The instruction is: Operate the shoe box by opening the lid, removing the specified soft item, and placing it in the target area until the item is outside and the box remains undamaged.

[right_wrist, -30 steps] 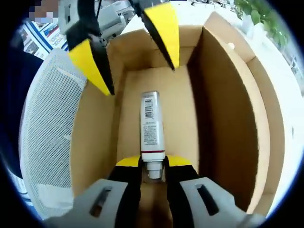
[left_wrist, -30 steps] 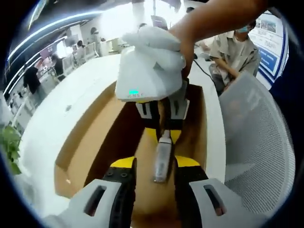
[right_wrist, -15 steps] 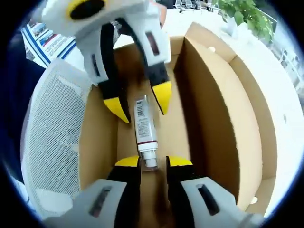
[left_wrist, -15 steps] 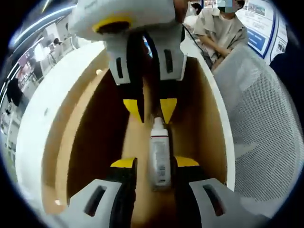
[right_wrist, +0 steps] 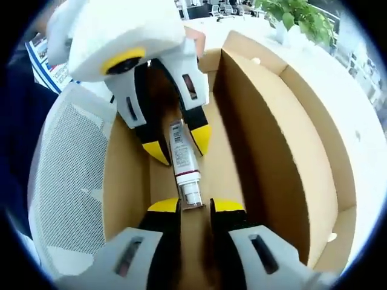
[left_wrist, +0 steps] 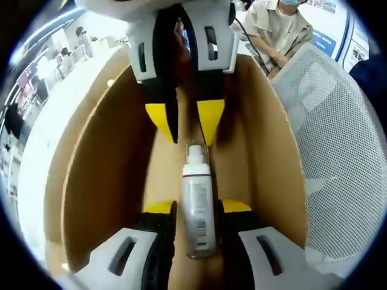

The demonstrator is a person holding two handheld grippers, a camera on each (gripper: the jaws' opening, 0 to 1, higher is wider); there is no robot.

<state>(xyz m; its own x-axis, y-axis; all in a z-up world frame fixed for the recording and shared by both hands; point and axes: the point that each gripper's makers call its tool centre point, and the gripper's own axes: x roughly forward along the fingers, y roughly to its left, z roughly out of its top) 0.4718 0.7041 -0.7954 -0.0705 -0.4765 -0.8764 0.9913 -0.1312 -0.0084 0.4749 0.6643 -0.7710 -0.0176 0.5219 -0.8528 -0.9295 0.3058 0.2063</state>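
- A white tube (left_wrist: 198,211) lies flat on the floor of the open cardboard box (left_wrist: 103,175), running lengthwise, its capped end toward the right gripper.
- Label: the tube carries a barcode and lines of small print, with a dark band just behind the neck. None of the writing can be read in either view.
- The left gripper (left_wrist: 198,208) has its yellow-tipped jaws on either side of the tube's flat end, tight against it, so it looks to be pinching the tube.
- The right gripper (right_wrist: 195,205) has its jaws spread a little, one on each side of the tube's cap (right_wrist: 192,194); I cannot tell whether they touch it.
- In the left gripper view the right gripper (left_wrist: 186,118) comes down from the top, its yellow tips just beyond the cap.
- In the right gripper view the left gripper (right_wrist: 177,145) reaches in from above, the tube (right_wrist: 181,158) running between its tips.
- The left gripper view takes in a white mesh chair back (left_wrist: 338,151) beside the box and a seated person (left_wrist: 275,24) at the top, with a white table (left_wrist: 36,139) on the other side.
- The right gripper view shows the box (right_wrist: 290,157) with its tall side wall, the mesh chair back (right_wrist: 63,181), a green plant (right_wrist: 296,15) at the far edge, and a blue and white poster (right_wrist: 51,57) whose text is too small to read.
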